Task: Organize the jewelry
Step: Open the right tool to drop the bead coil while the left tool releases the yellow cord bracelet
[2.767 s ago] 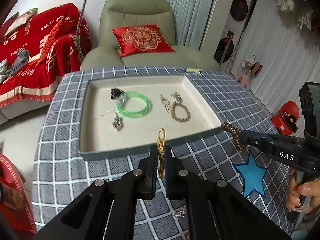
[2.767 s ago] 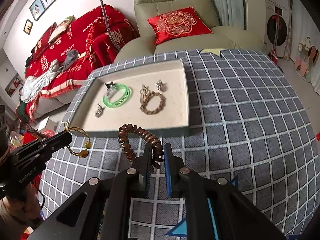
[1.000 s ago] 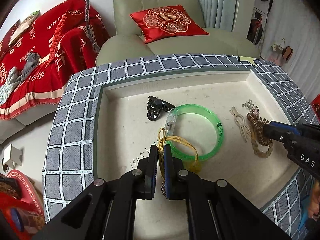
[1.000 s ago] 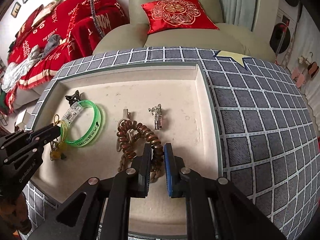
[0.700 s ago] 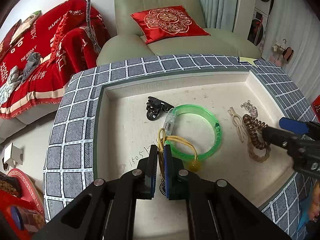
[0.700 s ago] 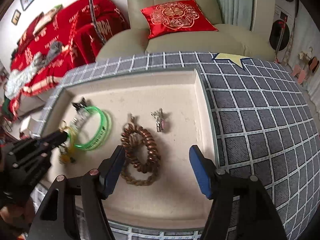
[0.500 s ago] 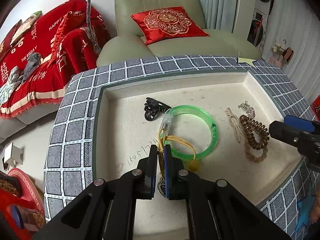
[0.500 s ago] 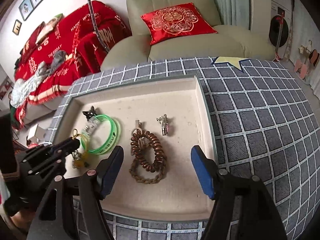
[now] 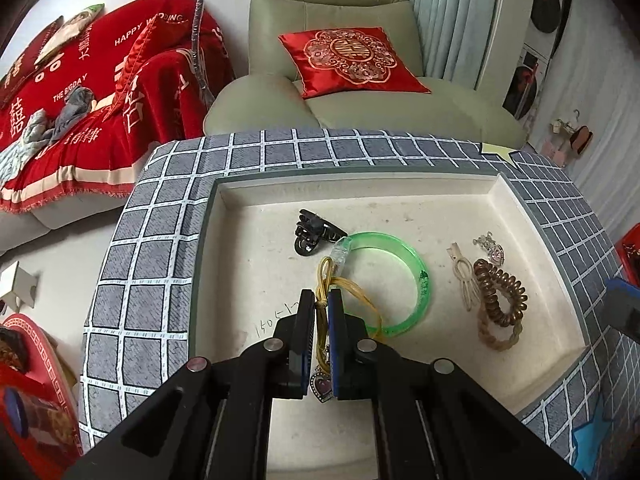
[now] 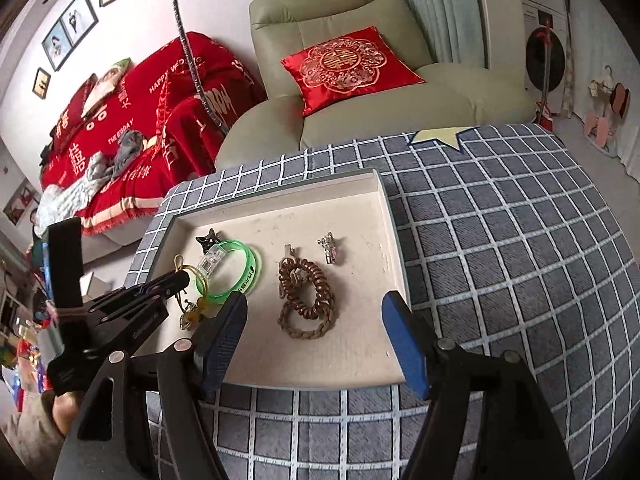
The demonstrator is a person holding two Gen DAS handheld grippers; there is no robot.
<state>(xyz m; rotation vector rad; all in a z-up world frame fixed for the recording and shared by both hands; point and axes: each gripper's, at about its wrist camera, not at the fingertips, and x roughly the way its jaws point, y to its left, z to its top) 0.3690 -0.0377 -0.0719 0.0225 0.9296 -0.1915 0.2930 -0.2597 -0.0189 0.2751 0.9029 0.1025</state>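
A shallow cream tray [image 9: 208, 208] lies on a grey checked cloth. My left gripper [image 9: 322, 294] hovers over the tray's left part, shut on a yellow cord bracelet [image 9: 348, 284] whose loops drape across a green bangle [image 9: 420, 276]. A heart pendant [image 9: 320, 386] shows between its fingers. My right gripper [image 10: 313, 299] is open and empty above the tray's [image 10: 394, 220] near edge. Beyond it a brown spiral hair tie [image 10: 308, 292] rests on a braided bracelet [image 9: 496, 338]. The left gripper [image 10: 182, 278] enters that view from the left.
Also in the tray: a black clip [image 9: 312, 234], a beige clip [image 9: 464, 276] and a silver charm [image 10: 330, 250]. A green armchair [image 10: 340, 8] with a red cushion stands behind the table, a red-covered sofa [image 10: 120, 120] to the left. A blue star [image 9: 596, 436] marks the cloth.
My right gripper has opened, left the brown spiral hair tie on the braided bracelet, and drawn back and up. My left gripper keeps hold of the yellow cord and has barely moved.
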